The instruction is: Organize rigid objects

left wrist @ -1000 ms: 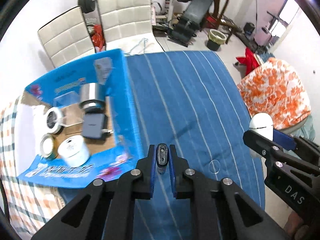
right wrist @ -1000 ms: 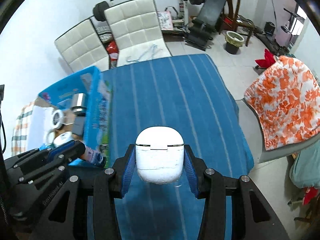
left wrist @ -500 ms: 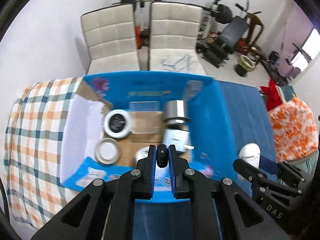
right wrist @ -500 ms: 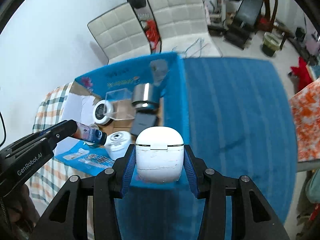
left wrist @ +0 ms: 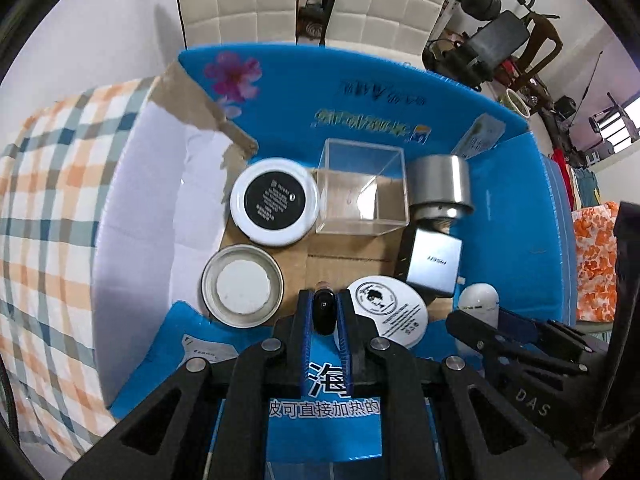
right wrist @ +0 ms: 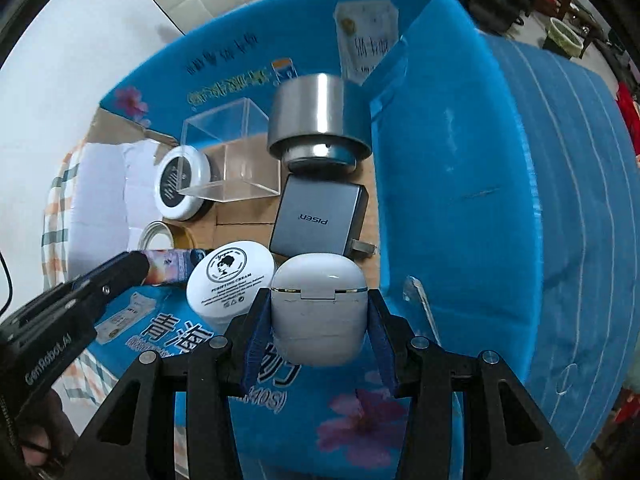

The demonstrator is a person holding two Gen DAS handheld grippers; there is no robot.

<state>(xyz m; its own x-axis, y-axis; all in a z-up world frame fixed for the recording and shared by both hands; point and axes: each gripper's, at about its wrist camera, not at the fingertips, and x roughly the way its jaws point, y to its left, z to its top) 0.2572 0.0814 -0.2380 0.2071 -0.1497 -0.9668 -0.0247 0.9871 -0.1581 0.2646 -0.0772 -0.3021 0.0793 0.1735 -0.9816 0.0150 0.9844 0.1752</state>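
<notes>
Left gripper (left wrist: 324, 316) pads cover most of the small tube (left wrist: 324, 314) — only its dark end shows. Right gripper (right wrist: 319, 320) hides the earbud case (right wrist: 319, 312) sides. Charger (left wrist: 434, 266) prongs sit behind the case (left wrist: 479, 304) in left view. Box (right wrist: 452, 168) print — blurred, unreadable.

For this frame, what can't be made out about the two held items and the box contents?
- Left wrist view: the left gripper hides the small tube except its dark end.
- Right wrist view: the white case covers the box floor below it.
- Either view: whether either item touches the floor.
</notes>
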